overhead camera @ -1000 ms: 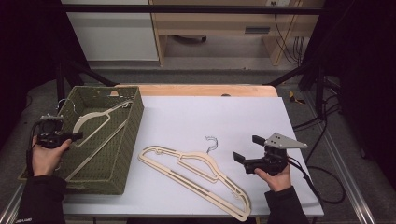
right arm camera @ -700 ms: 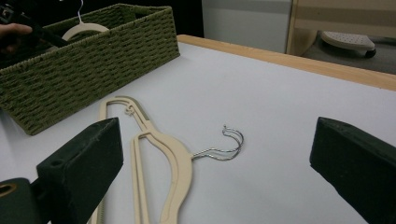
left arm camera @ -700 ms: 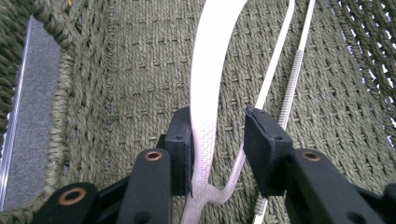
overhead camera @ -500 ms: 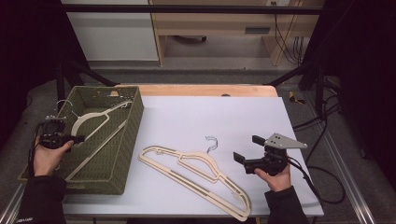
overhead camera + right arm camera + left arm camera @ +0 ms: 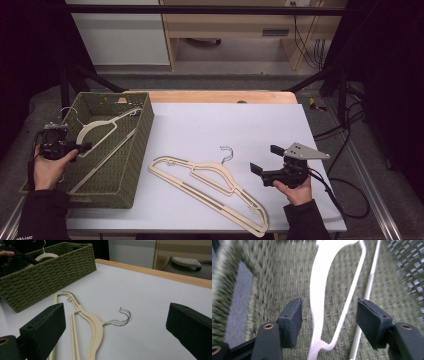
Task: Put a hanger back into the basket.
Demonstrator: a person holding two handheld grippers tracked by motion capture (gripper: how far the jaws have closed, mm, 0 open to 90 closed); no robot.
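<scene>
Left claw (image 5: 328,322), just opening, straddles the basket's (image 5: 142,150) hanger (image 5: 319,302) untouched; high view adds right claw (image 5: 265,160) released.

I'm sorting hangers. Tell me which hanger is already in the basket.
The cream hanger between the left gripper's open jaws lies inside the green wicker basket; the stacked hangers lie on the white table.

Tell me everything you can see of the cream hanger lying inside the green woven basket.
The cream hanger looks like flocked plastic, with broad curved shoulders, a thin bottom bar and a silver wire hook. It lies slanted in the green woven basket, its hook up over the far left rim. The left gripper has just been opening; the shoulder passes between its jaws, untouched by either pad.
</scene>
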